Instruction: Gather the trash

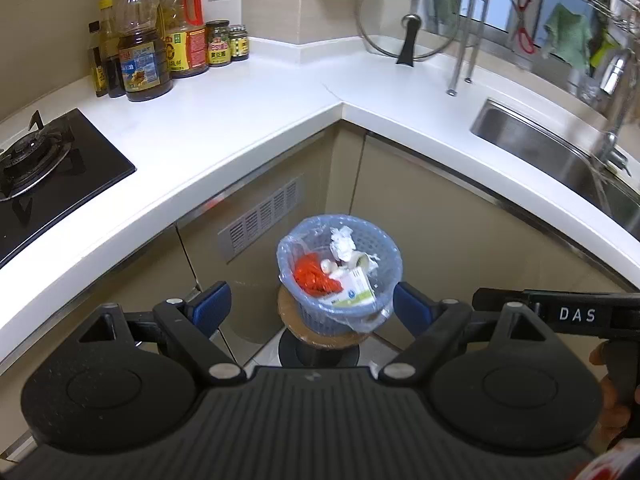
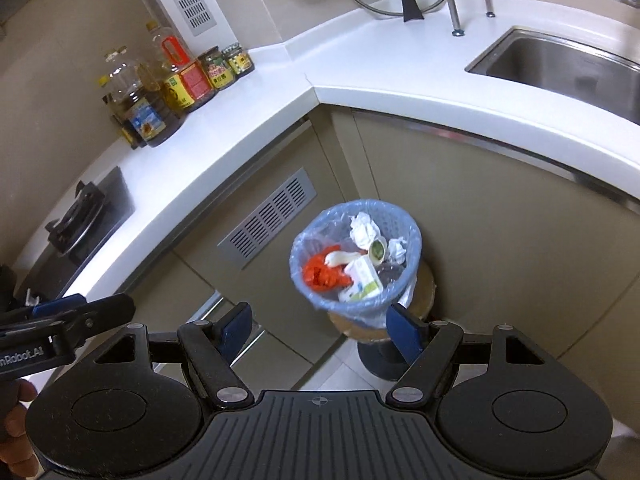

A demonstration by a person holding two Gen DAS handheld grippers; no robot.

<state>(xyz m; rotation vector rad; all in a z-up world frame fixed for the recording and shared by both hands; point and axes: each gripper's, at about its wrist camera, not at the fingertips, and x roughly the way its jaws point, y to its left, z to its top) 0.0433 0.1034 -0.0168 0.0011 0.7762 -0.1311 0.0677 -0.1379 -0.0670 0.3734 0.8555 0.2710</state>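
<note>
Hovering above the lined trash basket (image 1: 340,276), both claws are held spread and empty.

The left claw (image 1: 312,304) and right claw (image 2: 320,326) are seen apart from the basket's rim, nothing between their blue pads. The basket, filled with crumpled paper (image 2: 363,229) and a red bag (image 2: 322,272), is set on a round stool (image 1: 320,334) in the corner below the white tabletop (image 1: 224,120), with open floor around it.
</note>
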